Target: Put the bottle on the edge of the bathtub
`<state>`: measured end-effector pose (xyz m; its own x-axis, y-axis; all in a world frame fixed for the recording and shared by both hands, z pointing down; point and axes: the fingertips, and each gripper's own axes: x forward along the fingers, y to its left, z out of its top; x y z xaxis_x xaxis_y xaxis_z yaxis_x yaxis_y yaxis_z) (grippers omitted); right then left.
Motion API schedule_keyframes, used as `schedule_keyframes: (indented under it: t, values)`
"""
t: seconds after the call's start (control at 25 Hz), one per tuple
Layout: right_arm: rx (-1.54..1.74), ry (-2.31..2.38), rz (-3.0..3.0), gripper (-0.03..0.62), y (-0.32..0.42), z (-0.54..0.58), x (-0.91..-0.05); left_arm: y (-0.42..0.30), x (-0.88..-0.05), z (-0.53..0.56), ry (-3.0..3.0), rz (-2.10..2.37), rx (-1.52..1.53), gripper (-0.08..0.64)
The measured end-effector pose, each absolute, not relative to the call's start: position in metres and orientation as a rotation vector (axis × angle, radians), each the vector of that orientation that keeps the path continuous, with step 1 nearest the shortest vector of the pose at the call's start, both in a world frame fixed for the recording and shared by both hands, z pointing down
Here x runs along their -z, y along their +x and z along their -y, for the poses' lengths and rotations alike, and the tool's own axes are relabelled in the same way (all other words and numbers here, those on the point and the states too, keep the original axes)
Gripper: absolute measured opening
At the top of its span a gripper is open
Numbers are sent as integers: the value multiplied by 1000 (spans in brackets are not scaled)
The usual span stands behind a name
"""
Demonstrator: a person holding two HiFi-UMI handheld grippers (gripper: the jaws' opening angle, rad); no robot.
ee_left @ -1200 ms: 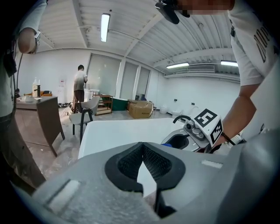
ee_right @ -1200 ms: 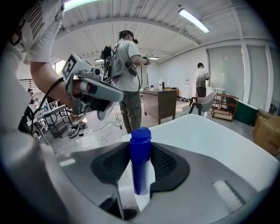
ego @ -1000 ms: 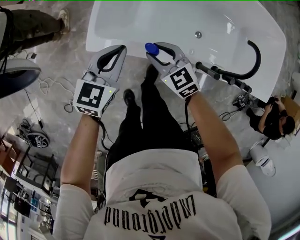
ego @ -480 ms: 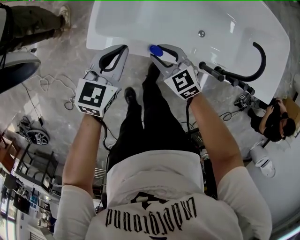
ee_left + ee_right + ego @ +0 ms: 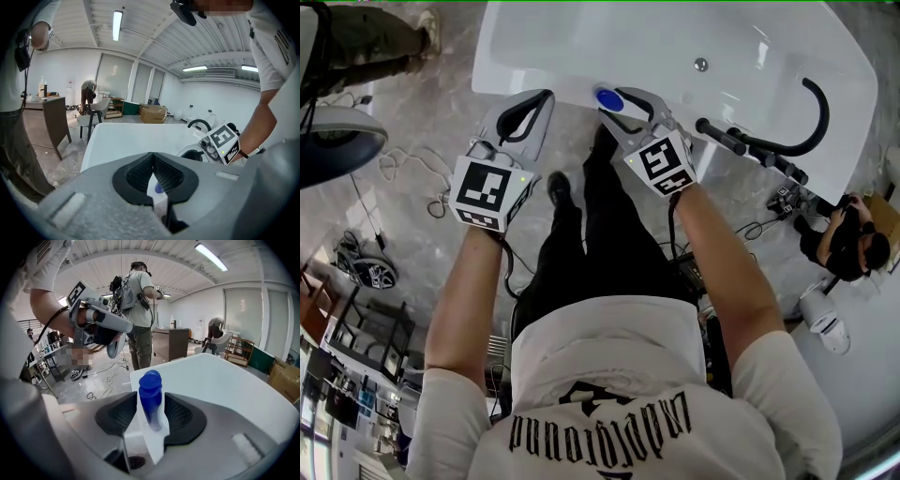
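Now the bottle (image 5: 151, 399) stands upright on the bathtub (image 5: 525, 84) rim, between the jaws of the right gripper (image 5: 626, 105), which have just been opening and stand clear of it. The left gripper (image 5: 539, 97) hangs closed and empty nearby. The placing looks all but done, with only the withdrawal left.

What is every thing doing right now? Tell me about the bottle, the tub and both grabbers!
bottle: upright on the bathtub's near edge, blue cap on.
right gripper: open; its jaws have just been opening, with the bottle between them but not squeezed.
left gripper: shut, holding nothing.
bathtub: the bottle stands on its near rim.
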<state>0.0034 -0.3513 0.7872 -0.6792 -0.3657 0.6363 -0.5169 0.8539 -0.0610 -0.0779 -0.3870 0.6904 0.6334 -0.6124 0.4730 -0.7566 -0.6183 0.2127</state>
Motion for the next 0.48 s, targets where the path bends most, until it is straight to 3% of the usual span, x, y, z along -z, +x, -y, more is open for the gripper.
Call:
schedule_keyframes:
  t: [0.48]
  values:
    - [-294, 742, 2438, 206, 4, 344, -727, -88, -648, 374, 2506, 1125, -462, 8]
